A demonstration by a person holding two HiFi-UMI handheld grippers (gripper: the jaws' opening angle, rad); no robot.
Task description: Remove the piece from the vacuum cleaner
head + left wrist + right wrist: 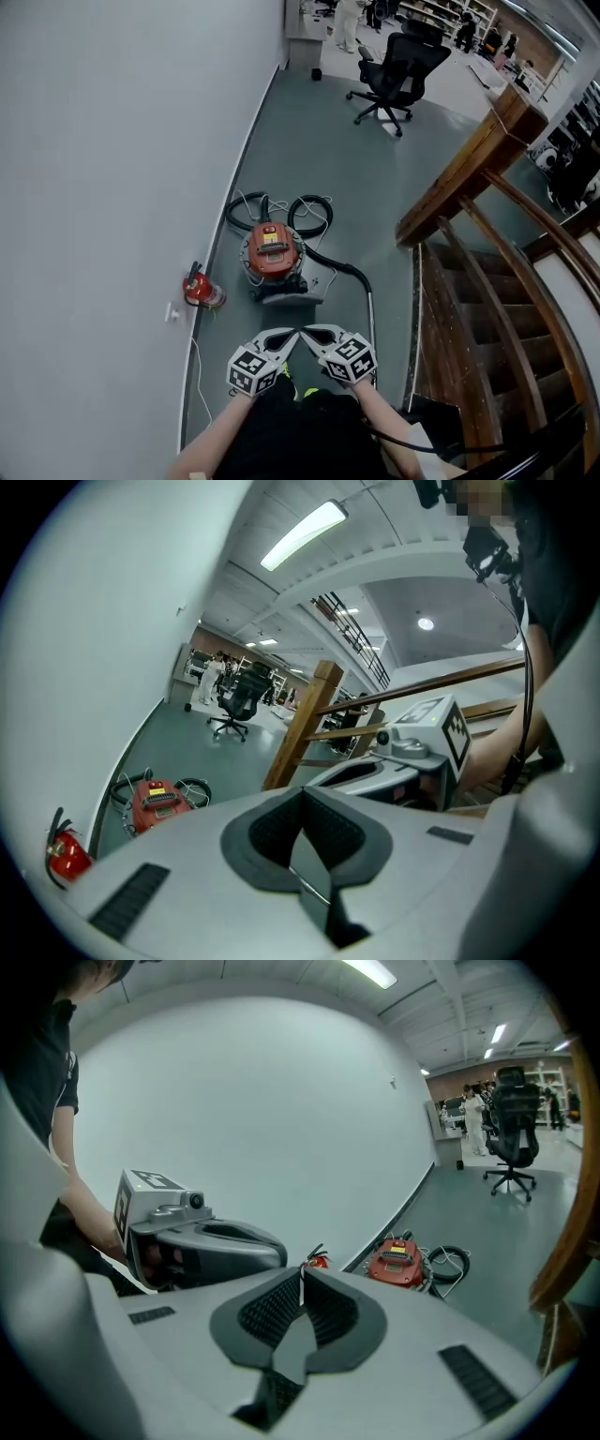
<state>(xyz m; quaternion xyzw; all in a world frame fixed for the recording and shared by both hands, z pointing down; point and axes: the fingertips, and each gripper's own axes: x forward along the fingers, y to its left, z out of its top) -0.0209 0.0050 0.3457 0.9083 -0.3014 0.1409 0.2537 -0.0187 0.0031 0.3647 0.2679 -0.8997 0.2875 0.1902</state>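
Observation:
A red canister vacuum cleaner (272, 254) stands on the grey floor near the left wall, a black hose (309, 214) coiled behind it. Its metal wand (371, 314) runs along the floor toward me. It shows small in the left gripper view, vacuum cleaner (157, 802), and in the right gripper view, vacuum cleaner (398, 1260). My left gripper (289, 335) and right gripper (308, 333) are held side by side in front of my body, well short of the vacuum. Both are shut with nothing between the jaws.
A red fire extinguisher (201, 290) stands by the wall left of the vacuum. A wooden stair railing (478, 155) and steps fill the right side. A black office chair (394, 70) stands far down the floor, with people beyond it.

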